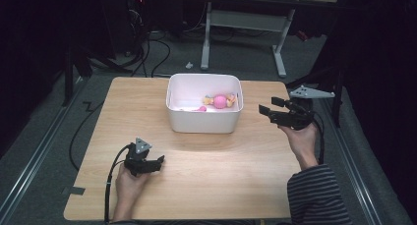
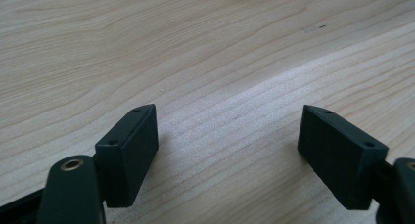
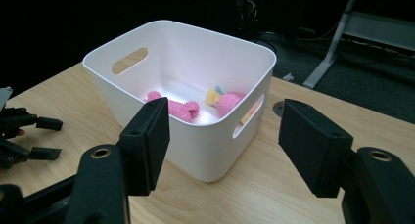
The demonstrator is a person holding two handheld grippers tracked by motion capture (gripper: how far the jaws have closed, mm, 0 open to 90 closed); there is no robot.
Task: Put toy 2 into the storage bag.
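Observation:
A white plastic bin (image 1: 204,121) stands on the far middle of the wooden table (image 1: 196,161). Inside it lie a pink spiky bone-shaped toy (image 3: 177,109) and a pink and yellow toy (image 1: 220,101). My right gripper (image 1: 265,111) hovers open to the right of the bin, its jaws pointing at the bin's side; the right gripper view shows the bin (image 3: 215,155) just ahead between the jaws. My left gripper (image 1: 160,162) rests open on the table near the front left, with bare wood (image 2: 220,87) between its jaws.
A second desk with white legs (image 1: 280,53) stands beyond the table, with cables on the grey floor (image 1: 162,48). The table edges fall off to carpet and floor rails on both sides. A cable trails from the left gripper over the front edge.

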